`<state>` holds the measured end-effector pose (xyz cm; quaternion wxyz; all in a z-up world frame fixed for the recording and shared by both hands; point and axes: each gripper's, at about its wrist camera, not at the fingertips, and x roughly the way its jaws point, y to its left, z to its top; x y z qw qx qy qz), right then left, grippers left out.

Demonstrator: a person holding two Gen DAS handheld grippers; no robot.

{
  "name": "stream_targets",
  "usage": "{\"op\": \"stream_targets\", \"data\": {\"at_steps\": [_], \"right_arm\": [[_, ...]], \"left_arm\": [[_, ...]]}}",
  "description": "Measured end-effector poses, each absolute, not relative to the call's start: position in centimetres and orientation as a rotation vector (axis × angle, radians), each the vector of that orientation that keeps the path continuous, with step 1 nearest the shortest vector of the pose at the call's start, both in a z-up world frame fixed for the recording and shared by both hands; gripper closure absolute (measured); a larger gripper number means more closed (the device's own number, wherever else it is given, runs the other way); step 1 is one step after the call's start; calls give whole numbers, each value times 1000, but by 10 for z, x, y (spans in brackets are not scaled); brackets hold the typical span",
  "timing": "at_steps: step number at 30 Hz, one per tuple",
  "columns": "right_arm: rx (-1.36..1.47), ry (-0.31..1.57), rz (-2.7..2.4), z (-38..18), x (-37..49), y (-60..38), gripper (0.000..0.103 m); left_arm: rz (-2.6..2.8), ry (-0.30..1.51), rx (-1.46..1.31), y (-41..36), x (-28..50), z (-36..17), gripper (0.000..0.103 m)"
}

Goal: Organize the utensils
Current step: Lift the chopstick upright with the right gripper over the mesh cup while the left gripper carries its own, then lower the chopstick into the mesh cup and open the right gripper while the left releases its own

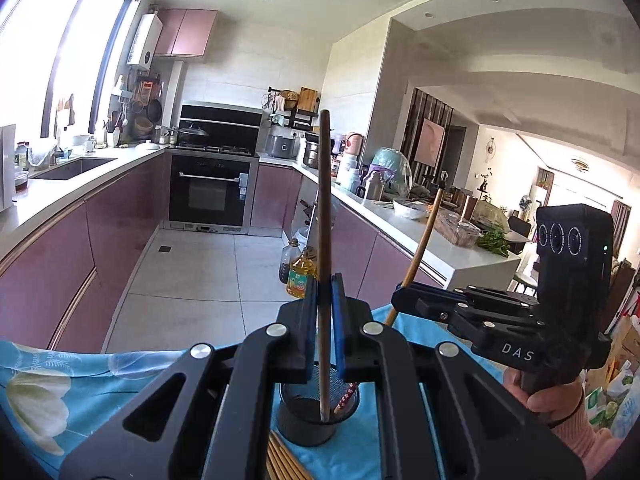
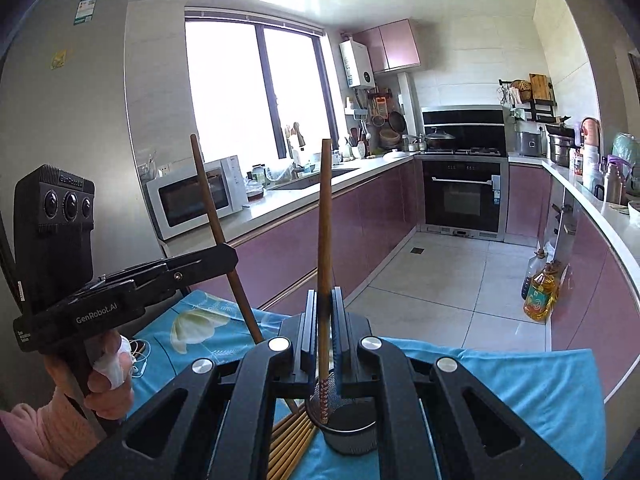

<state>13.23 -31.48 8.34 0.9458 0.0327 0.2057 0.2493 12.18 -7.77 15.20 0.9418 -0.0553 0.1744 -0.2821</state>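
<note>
My left gripper (image 1: 325,292) is shut on a dark brown chopstick (image 1: 325,200) that stands nearly upright, its lower end inside a black mesh cup (image 1: 308,420). To the right, my right gripper (image 1: 400,296) is shut on a lighter brown chopstick (image 1: 424,240) that leans right. In the right wrist view my right gripper (image 2: 325,304) clamps that lighter chopstick (image 2: 325,220), whose patterned tip reaches into the mesh cup (image 2: 352,432). The left gripper (image 2: 228,256) shows at the left with the dark chopstick (image 2: 212,208). A bundle of pale chopsticks (image 2: 288,444) lies on the cloth beside the cup.
The cup stands on a blue floral cloth (image 2: 520,392) over a table. Beyond its edge is a tiled kitchen floor with oil bottles (image 2: 540,292) by the right counter. A microwave (image 2: 192,200) sits on the left counter and an oven (image 1: 208,192) at the far end.
</note>
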Motion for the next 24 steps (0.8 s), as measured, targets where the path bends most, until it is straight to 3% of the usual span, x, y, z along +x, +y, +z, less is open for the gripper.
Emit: {"op": "stream_targets", "data": {"at_steps": [6,17,24], "right_arm": [[66,464,485,70,153,-315,97],[16,737,478,10,196,-295,97],[27,766,459,1,207,-286,97]], "left_arm": [[-571,417,-99,-95,143,131,95],[-557,605,-59,-107,195,47,95],[-532,631,-59,-109,215,29,95]]}}
